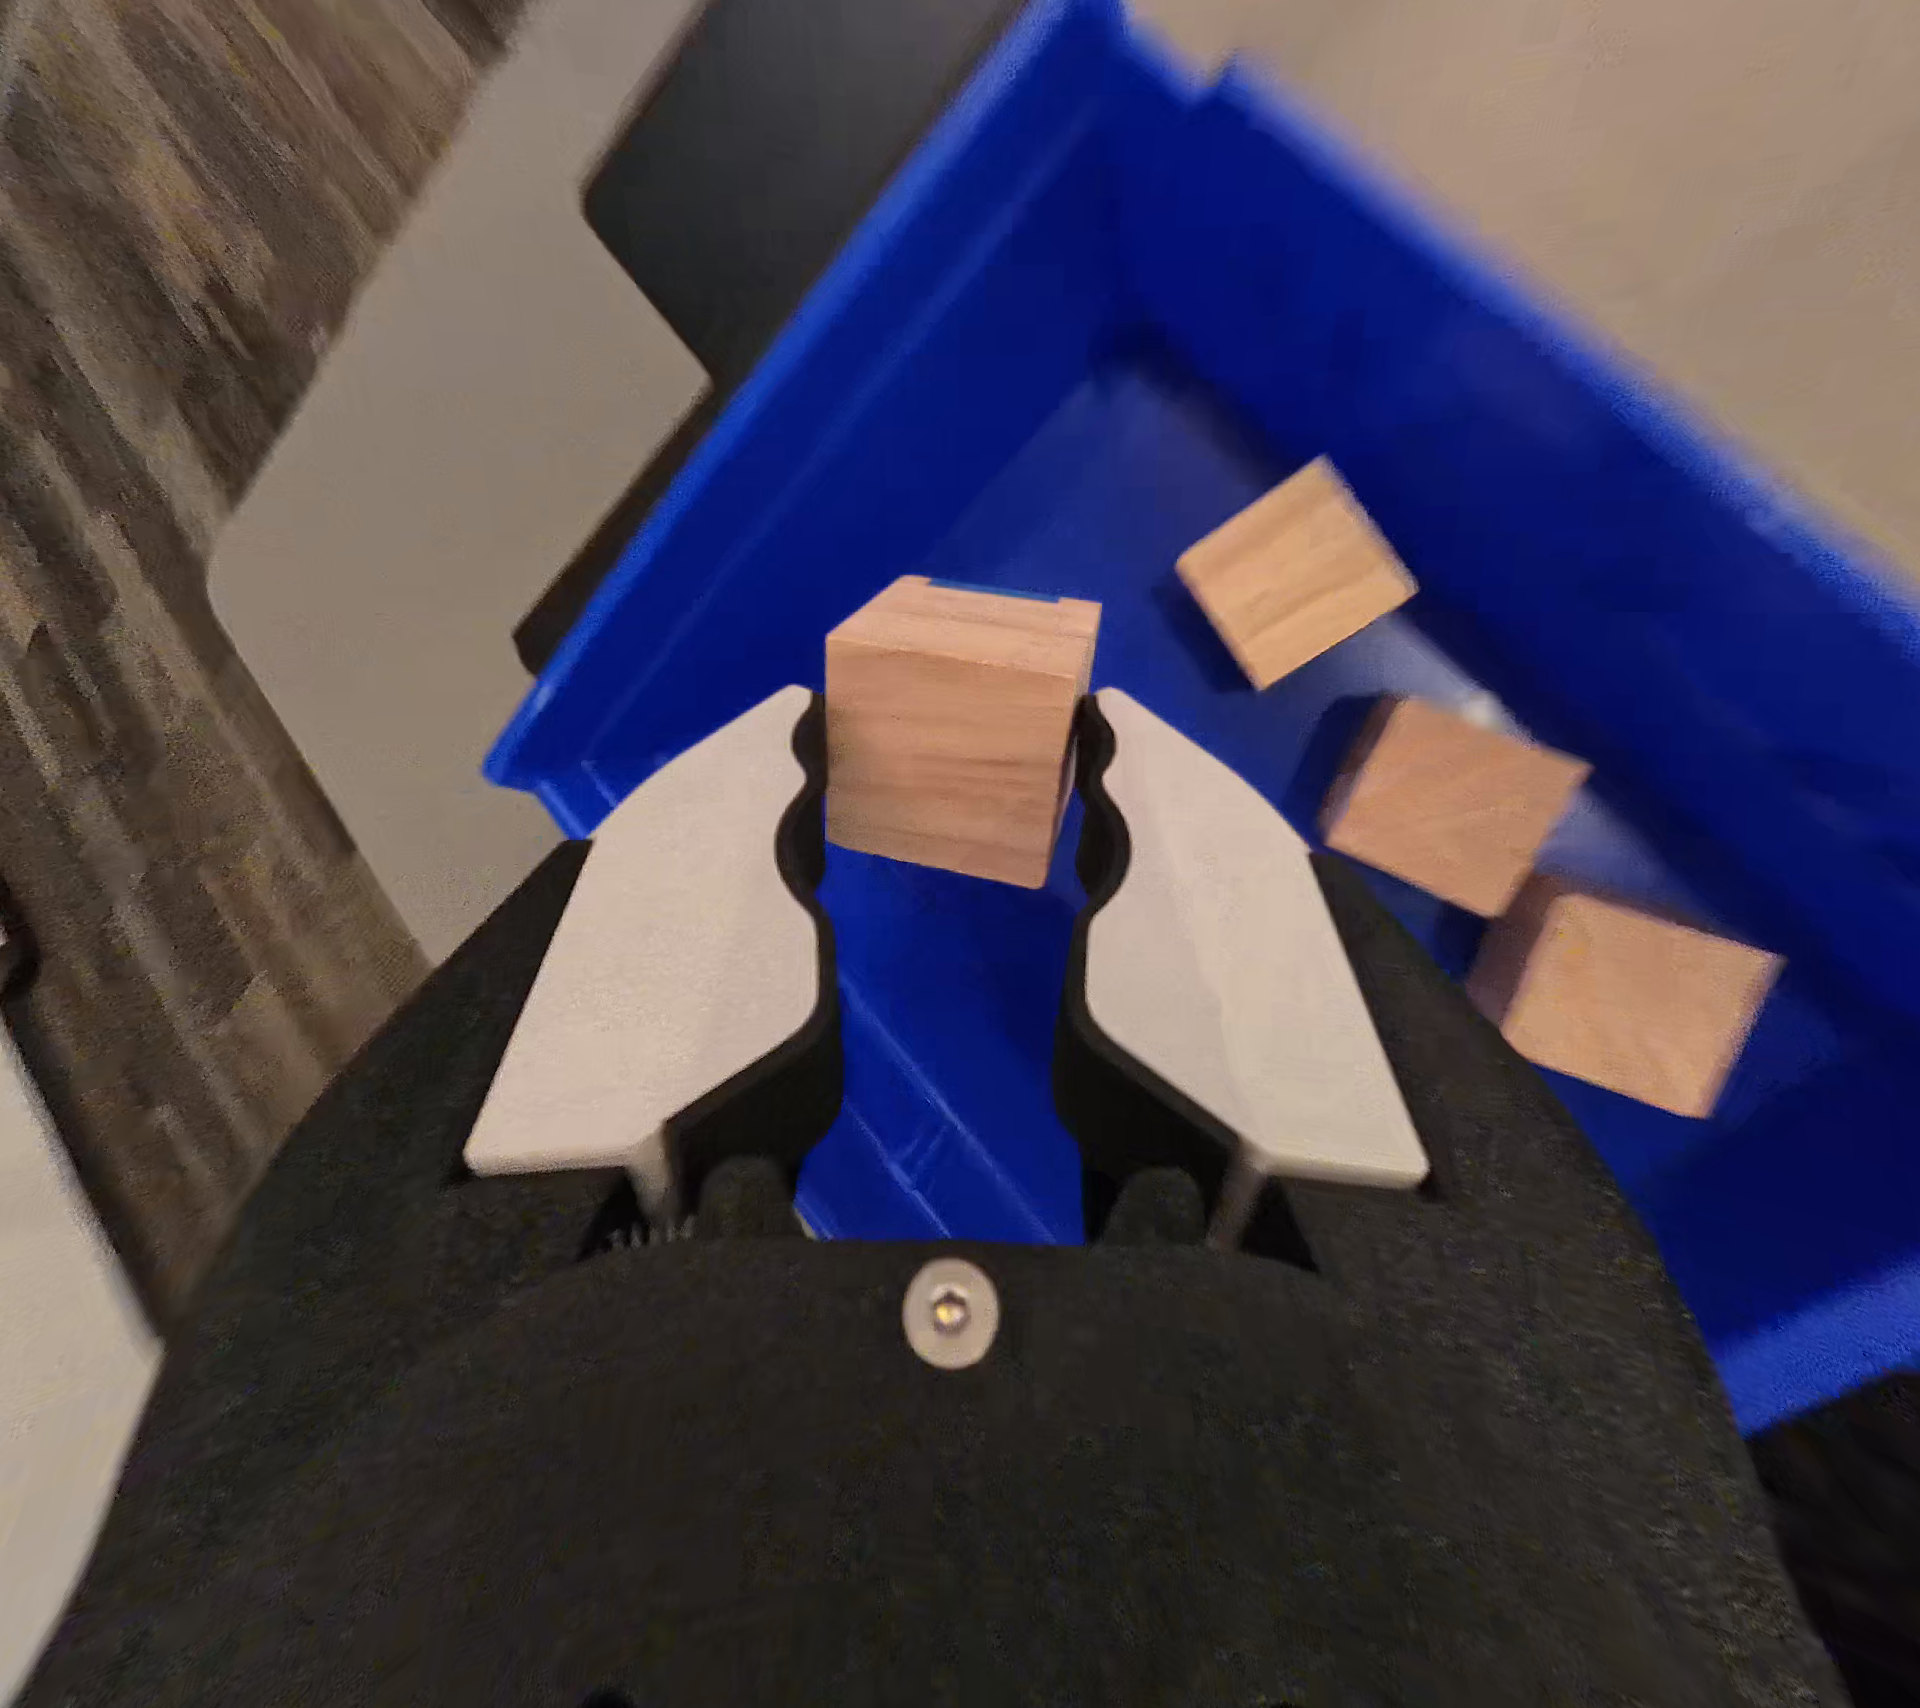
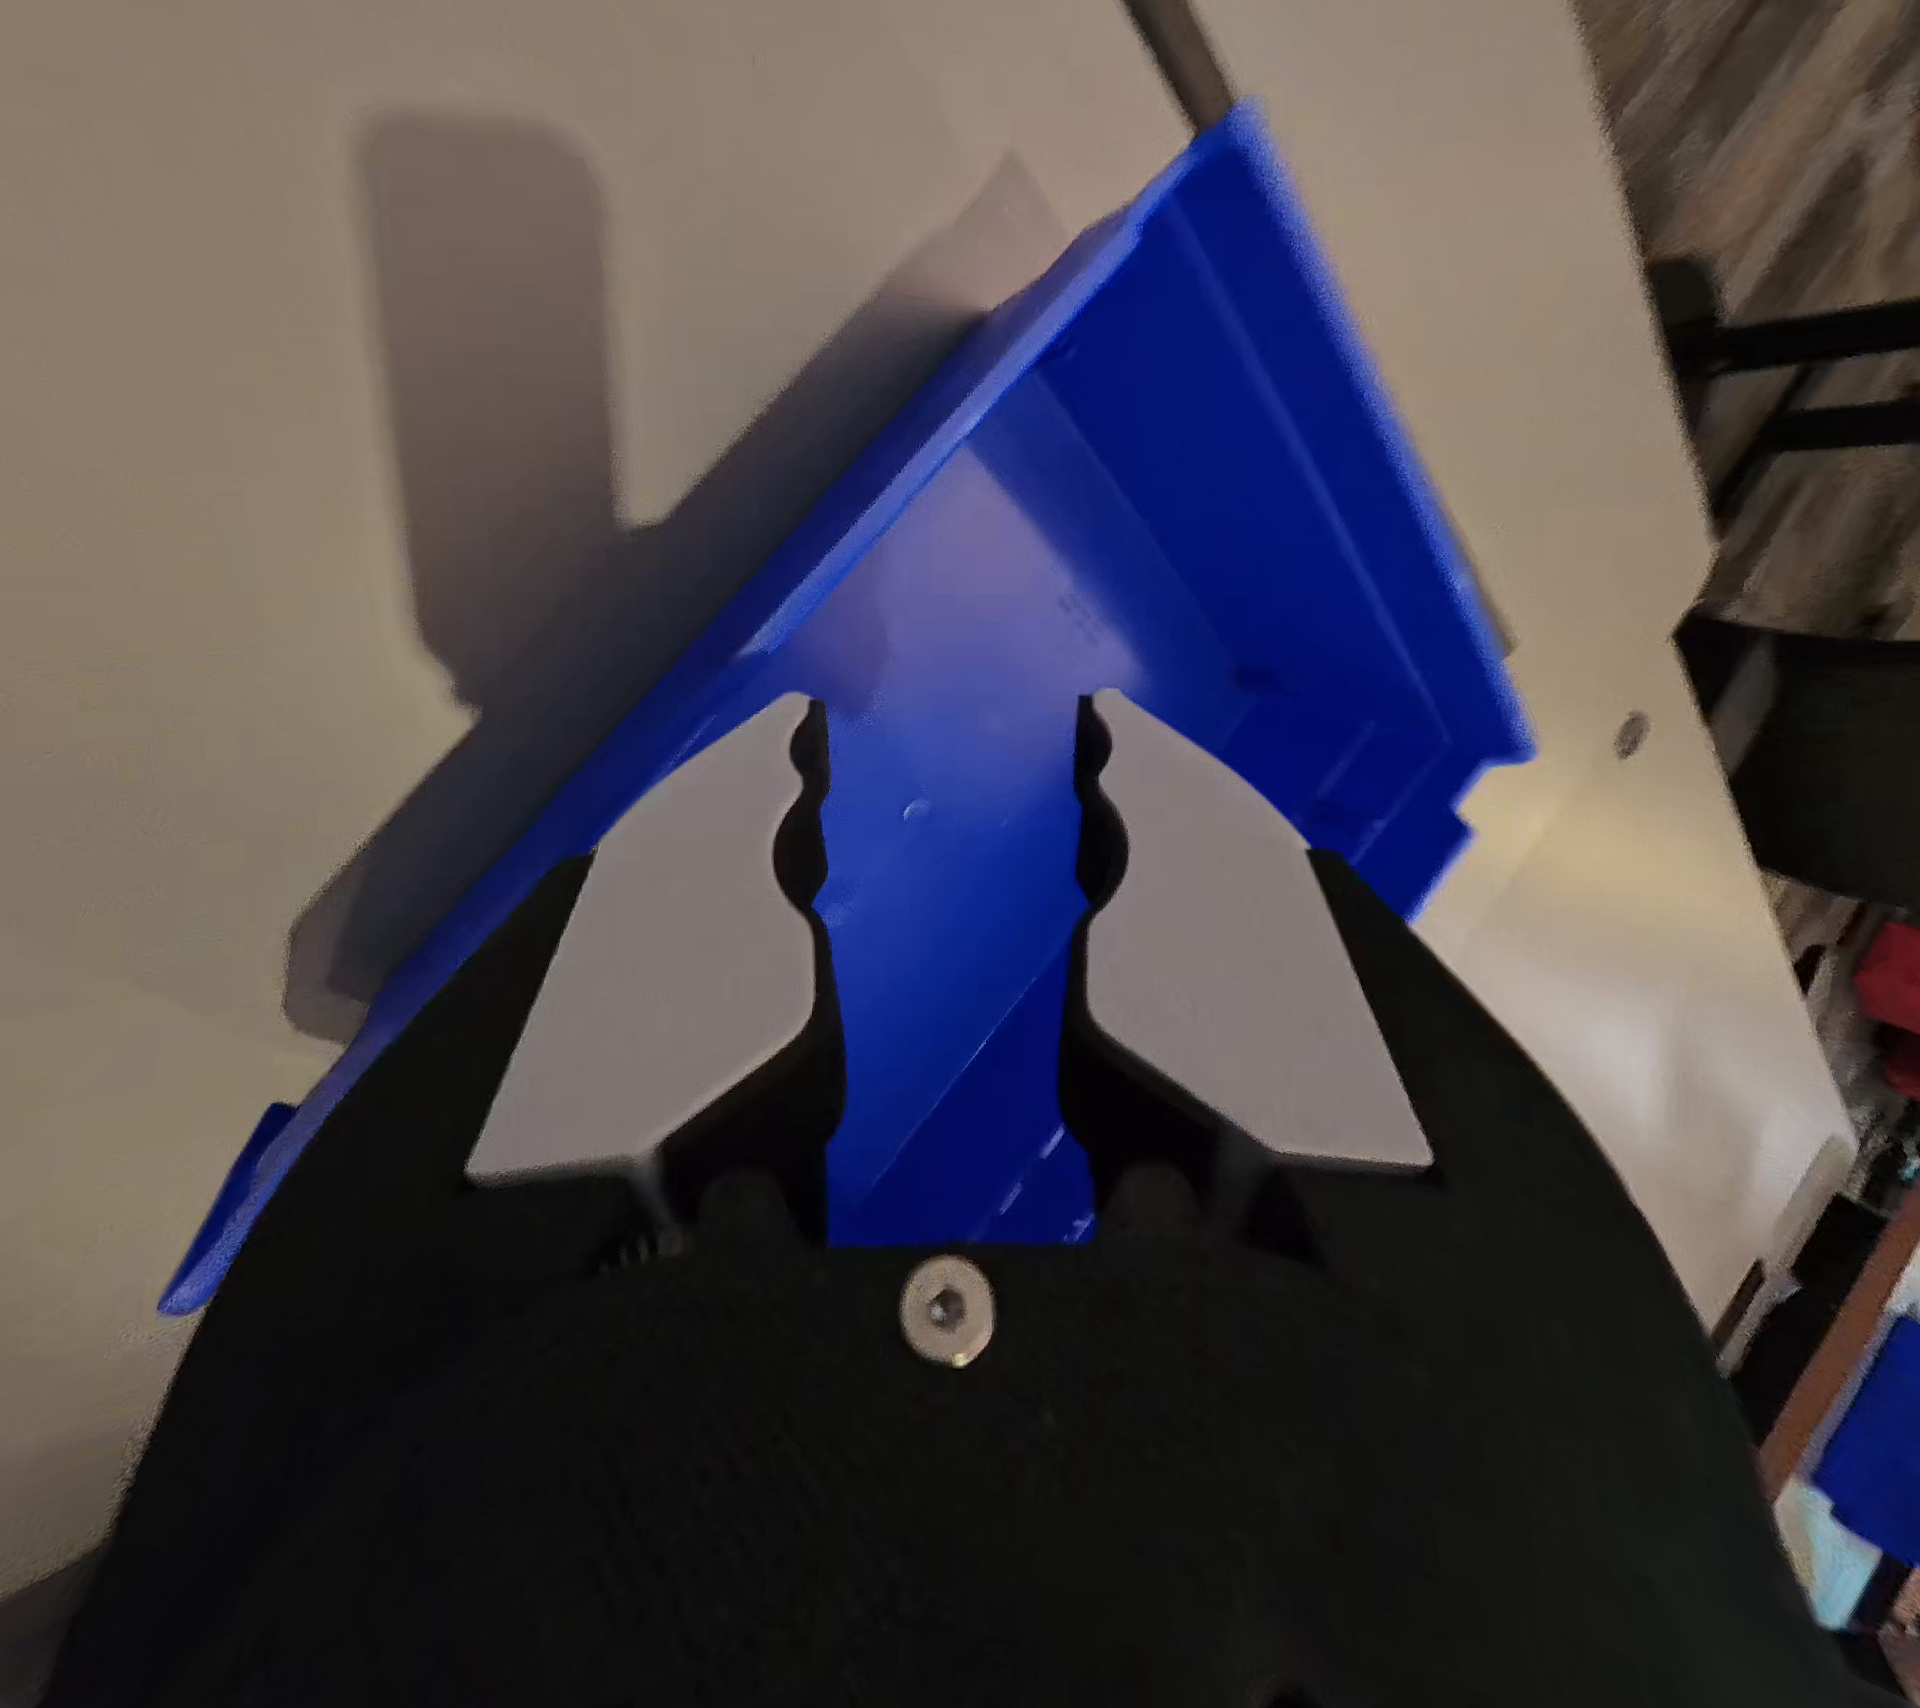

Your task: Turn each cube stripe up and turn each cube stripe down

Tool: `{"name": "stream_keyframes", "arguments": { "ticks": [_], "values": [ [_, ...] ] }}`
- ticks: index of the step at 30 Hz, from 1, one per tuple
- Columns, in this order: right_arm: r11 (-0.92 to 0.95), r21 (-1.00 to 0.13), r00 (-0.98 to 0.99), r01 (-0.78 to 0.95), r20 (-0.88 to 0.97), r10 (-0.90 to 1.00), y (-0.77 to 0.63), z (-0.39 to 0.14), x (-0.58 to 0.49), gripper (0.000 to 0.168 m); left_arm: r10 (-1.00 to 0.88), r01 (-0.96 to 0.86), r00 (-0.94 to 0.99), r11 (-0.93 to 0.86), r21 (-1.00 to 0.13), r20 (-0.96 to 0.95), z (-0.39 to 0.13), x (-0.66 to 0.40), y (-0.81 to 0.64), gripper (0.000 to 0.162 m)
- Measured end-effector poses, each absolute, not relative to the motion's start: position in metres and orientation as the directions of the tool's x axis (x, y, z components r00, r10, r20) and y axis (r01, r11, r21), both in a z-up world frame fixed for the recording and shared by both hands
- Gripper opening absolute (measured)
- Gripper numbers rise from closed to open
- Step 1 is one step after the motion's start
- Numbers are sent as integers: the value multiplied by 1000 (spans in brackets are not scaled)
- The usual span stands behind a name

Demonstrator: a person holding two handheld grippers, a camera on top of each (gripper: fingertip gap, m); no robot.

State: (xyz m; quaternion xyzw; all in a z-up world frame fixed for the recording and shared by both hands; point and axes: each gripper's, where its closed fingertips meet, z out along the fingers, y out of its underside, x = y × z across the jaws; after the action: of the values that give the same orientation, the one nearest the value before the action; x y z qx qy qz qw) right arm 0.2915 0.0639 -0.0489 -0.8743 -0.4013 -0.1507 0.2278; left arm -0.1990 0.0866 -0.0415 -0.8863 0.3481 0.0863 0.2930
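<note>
In the left wrist view my left gripper (image 1: 948,723) is shut on a wooden cube (image 1: 951,749) and holds it above the near corner of a blue bin (image 1: 914,432). A thin blue stripe shows along the cube's far top edge. Three more plain-looking wooden cubes lie on the bin floor to the right: one farther off (image 1: 1297,572), one in the middle (image 1: 1455,801), one nearest (image 1: 1626,998). In the right wrist view my right gripper (image 2: 945,723) is open and empty, hovering over a second blue bin (image 2: 1299,453) in which no cubes show.
Both bins rest on a pale table (image 1: 436,453) (image 2: 520,48). A black flat panel (image 1: 810,100) lies beyond the left bin. The table's edge and patterned floor (image 1: 156,256) lie to the left; chairs and clutter (image 2: 1818,723) lie to the right.
</note>
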Motion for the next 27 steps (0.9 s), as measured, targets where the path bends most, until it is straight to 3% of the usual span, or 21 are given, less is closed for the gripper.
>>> {"name": "stream_keyframes", "arguments": {
  "ticks": [5,7,9,11,14,18,27],
  "values": [
    [-225,-554,574,801,606,550,74,24,226,46,-657,-445,743,-345,-826,-126,47,-129,60,46],
    [9,-665,539,746,613,578,59,49,182,47,-773,-301,634,-254,-919,6,78,-92,38,46],
    [251,-707,478,661,655,586,36,64,143,56,-867,-174,483,-237,-956,127,99,-59,14,46],
    [452,-679,422,579,724,545,11,71,115,61,-912,-98,357,-254,-962,205,109,-33,-1,46],
    [606,-581,371,543,813,448,-17,71,87,67,-927,-81,192,-343,-936,323,106,3,-20,45],
    [690,-523,376,500,849,370,-38,75,71,69,-900,-102,13,-434,-895,435,98,43,-43,45],
    [746,-487,357,453,867,349,-55,78,65,60,-877,-181,-67,-458,-870,475,80,78,-64,45]
  ]
}}
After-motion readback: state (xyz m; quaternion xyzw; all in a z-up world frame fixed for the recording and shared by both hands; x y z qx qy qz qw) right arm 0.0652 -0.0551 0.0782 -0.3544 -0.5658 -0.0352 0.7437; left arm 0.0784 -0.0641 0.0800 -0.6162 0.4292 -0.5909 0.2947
